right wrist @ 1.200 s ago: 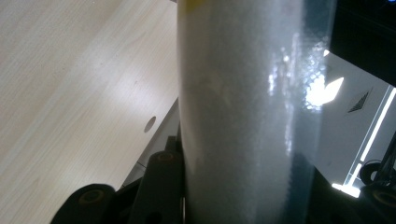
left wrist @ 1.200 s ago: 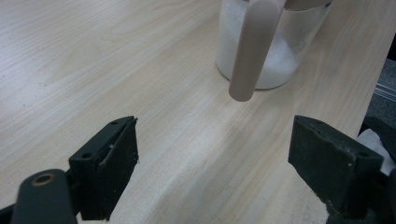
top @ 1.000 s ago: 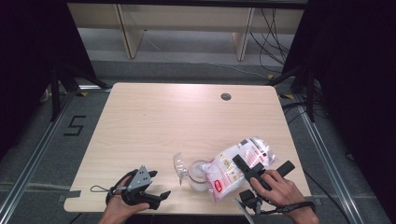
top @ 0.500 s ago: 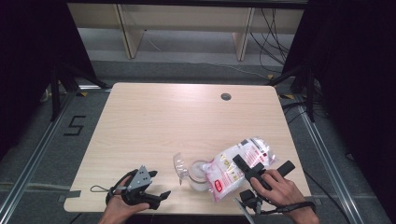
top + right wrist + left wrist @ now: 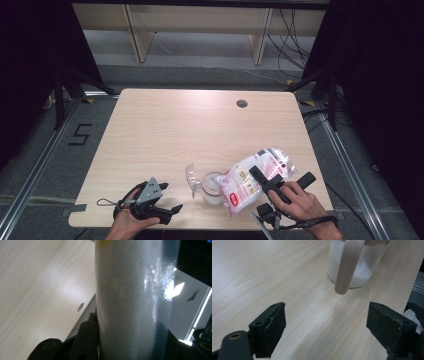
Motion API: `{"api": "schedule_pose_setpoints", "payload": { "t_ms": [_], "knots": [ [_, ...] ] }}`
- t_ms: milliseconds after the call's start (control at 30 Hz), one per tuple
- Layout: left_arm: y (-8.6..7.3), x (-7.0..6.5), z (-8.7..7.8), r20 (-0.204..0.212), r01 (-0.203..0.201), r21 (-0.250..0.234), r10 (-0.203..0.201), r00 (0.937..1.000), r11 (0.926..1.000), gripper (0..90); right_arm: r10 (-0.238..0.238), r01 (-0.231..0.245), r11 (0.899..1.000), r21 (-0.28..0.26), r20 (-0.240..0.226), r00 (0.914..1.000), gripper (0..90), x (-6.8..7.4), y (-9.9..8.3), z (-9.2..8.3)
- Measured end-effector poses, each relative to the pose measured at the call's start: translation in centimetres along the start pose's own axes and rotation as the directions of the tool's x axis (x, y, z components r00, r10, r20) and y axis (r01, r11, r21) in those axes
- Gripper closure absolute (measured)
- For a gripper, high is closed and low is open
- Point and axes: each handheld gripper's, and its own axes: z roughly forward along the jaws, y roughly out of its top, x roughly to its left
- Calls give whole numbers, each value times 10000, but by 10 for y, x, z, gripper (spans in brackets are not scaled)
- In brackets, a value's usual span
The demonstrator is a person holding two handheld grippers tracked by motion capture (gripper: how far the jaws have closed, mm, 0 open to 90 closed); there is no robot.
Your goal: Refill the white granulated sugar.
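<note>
- Pale wood table (image 5: 165,130), one, with one round cable hole (image 5: 242,103) near its far right corner; dark curtains on both sides and shelf legs beyond the far edge.
- One clear jar (image 5: 212,187) near your edge of the table, right of centre, upright, with white grains in its bottom; in the left gripper view it stands just ahead of the jaws (image 5: 354,267).
- One plastic bag (image 5: 252,180) of white grains with a red and white label, tilted over the jar, its lower end at the jar's mouth.
- One clear lid or flap (image 5: 192,176), raised at the jar's left side.
- Your right gripper (image 5: 280,182): jaws pinching the bag, which runs up between them in the right gripper view (image 5: 132,302).
- Your left gripper (image 5: 167,212): resting at the near edge, left of the jar and apart from it, jaws spread wide with bare table between them (image 5: 325,322).
</note>
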Motion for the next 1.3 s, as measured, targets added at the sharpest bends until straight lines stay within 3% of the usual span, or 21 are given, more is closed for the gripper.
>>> {"api": "schedule_pose_setpoints", "payload": {
  "t_ms": [133,200,400,433,533,600,767,867,1033,1300],
  "knots": [
    [0,0,0,-7,10,-2,-10,10000,10000,154,-179,179,9998,19,2,9998,731,-2,1,-1],
    [0,0,0,0,-48,-35,48,10000,10000,155,16,-4,9994,-350,343,9994,731,1,1,2],
    [0,1,-1,56,-12,111,11,10000,9999,154,-75,84,9995,-291,299,9995,731,0,0,2],
    [0,1,-1,56,-20,63,20,10000,10000,154,141,-130,9993,-362,302,9994,731,1,0,3],
    [0,1,-1,56,-8,56,8,10000,10000,155,113,-103,9993,-349,289,9995,731,1,0,2],
    [0,1,-1,47,-20,116,20,10000,9999,154,-122,129,9996,-255,273,9996,731,0,0,2],
    [0,1,-1,54,-5,52,5,10000,10000,154,-189,196,9995,-237,286,9994,732,-1,1,2],
    [0,0,-1,51,-10,53,9,10000,10000,154,34,-23,9994,-331,328,9995,731,0,1,2],
    [0,0,-1,57,0,54,-1,10000,10000,155,-19,32,9995,-324,397,9992,732,0,2,1],
    [0,1,-1,77,-65,77,65,9999,9999,154,-421,427,9990,-122,427,9982,733,-4,2,-1]
  ]
}}
